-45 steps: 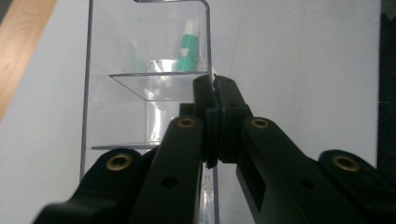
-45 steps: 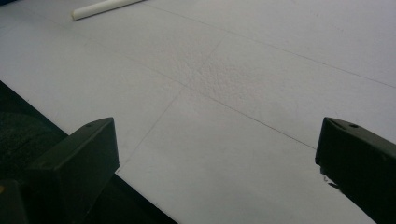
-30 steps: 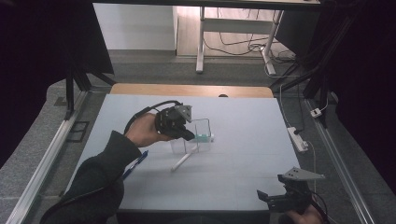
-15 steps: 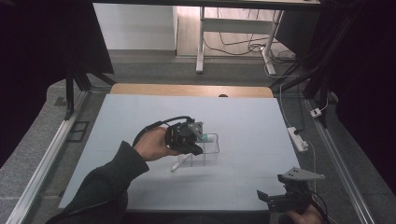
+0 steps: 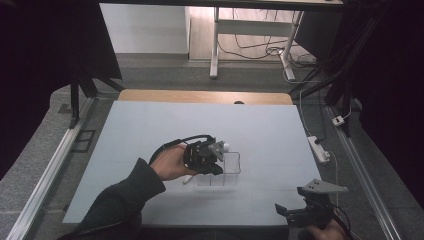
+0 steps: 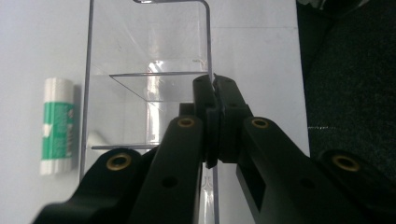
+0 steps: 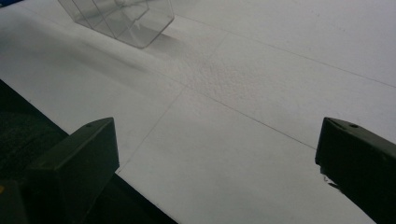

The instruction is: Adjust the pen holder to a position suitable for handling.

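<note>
Clear organiser [image 6: 149,60] wall pinched, contents indistinct.

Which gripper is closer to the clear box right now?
Left. The left gripper is clamped on a wall of the clear box; the right gripper waits apart from it at the table's near edge, open.

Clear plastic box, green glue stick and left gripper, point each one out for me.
clear plastic box [image 6: 144,56], left gripper view, on its far compartment's floor.
green glue stick [image 6: 57,126], left gripper view, on its green label.
left gripper [image 6: 215,86], left gripper view, where its tips pinch the box wall.
</note>
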The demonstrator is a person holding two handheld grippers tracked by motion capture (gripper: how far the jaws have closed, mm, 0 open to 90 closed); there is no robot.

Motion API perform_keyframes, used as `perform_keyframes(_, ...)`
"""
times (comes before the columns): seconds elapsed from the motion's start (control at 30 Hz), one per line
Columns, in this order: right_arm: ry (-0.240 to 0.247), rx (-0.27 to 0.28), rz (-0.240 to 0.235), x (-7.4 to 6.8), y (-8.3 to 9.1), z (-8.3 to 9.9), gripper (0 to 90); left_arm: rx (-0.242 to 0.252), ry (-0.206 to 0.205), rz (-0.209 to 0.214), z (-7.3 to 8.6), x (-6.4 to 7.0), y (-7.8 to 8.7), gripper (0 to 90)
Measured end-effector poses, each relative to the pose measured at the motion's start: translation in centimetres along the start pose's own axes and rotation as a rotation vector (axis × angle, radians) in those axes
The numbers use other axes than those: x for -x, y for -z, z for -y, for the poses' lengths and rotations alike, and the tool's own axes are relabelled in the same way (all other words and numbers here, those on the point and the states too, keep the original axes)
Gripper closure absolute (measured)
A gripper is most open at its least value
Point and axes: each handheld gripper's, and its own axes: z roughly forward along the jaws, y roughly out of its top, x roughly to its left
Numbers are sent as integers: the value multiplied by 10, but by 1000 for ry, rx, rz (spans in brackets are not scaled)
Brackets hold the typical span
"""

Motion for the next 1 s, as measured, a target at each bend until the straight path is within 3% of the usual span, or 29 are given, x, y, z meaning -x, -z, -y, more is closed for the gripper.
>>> perform_keyframes(0.43,-1,2,-1,0,0,0,0,-7,-3,-15,-1,-4,-20,888)
perform_keyframes(0.67,-1,2,-2,0,0,0,0,-17,-25,-11,-2,-3,-25,887)
perform_keyframes(1.0,3,-1,-3,0,0,0,0,-17,8,-5,-3,-3,-25,887)
